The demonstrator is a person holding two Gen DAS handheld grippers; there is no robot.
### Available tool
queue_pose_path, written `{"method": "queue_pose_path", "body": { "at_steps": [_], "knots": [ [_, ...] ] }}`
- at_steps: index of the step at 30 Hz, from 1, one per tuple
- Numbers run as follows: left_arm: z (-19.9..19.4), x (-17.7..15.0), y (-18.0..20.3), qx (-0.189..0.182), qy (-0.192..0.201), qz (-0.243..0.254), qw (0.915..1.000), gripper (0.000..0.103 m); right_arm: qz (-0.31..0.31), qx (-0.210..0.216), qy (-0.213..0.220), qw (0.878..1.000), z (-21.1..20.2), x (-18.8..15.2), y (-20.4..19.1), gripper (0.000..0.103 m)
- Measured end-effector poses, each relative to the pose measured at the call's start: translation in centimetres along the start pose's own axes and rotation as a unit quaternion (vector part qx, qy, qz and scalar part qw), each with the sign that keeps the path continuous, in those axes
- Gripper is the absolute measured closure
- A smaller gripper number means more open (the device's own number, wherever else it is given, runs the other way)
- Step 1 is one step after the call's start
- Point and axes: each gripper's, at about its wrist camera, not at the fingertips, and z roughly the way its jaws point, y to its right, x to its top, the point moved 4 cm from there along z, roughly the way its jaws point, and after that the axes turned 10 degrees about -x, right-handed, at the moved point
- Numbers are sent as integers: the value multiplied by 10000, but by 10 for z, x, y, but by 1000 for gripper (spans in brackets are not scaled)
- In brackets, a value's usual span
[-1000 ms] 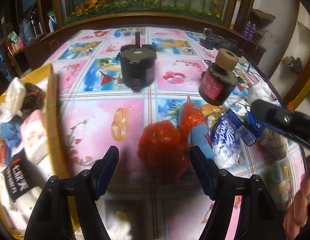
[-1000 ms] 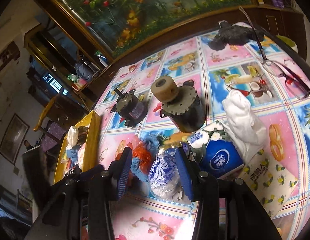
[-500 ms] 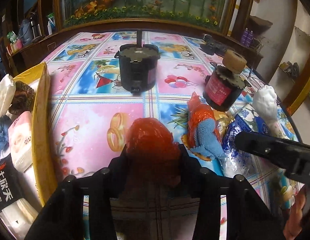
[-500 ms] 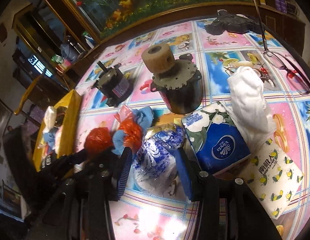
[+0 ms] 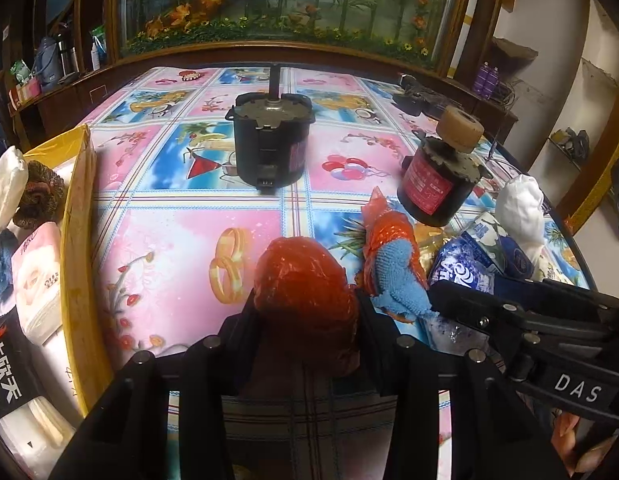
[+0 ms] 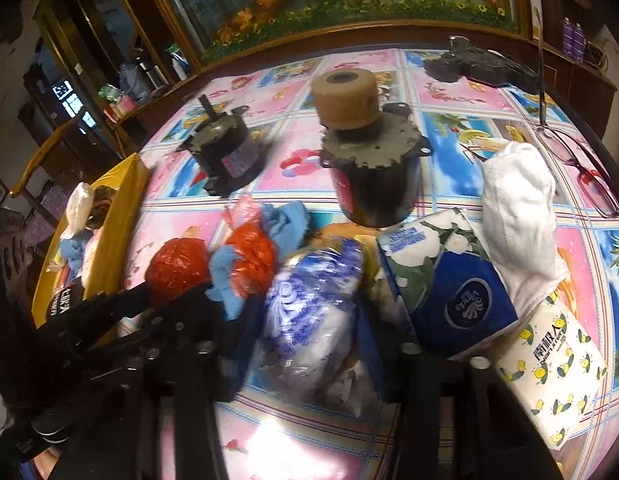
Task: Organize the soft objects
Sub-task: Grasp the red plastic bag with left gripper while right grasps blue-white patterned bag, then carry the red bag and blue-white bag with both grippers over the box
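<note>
Red plastic bundle [image 5: 305, 284] sits at the near edge of the worktop [image 5: 169, 240], pinched between the jaws of the left gripper [image 5: 307, 312]; the plastic bulges above the pads. The jaws have just been closing, with the bundle between them. Blue-printed plastic pack [image 6: 309, 320] lies between the jaws of the right gripper [image 6: 313, 344], which look pressed to its sides, holding it. Blue knit piece in an orange bag [image 5: 393, 272] lies just beside the red bundle, touching the pack.

Risks: slick crinkly film may slip out on lifting; the knit piece may get dragged along; the two grippers are near each other and could knock; the motor [image 5: 271, 144] and roller motor [image 5: 441, 176] stand close behind. Yellow box [image 5: 75, 248] at left, likely the target.

Versus a second ago: left jaws stood wide around the bundle, now clamped. The right gripper has dropped further over the pack.
</note>
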Motion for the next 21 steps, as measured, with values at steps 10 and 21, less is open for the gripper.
{"method": "queue_pose_path", "body": {
  "at_steps": [10,21],
  "knots": [
    [-19,7,7,101,531,213,9983,62,87,-140,663,9977,-27,7,4,60],
    [-22,6,14,395,641,470,9961,62,77,73,786,9968,-35,10,1,60]
  ]
}}
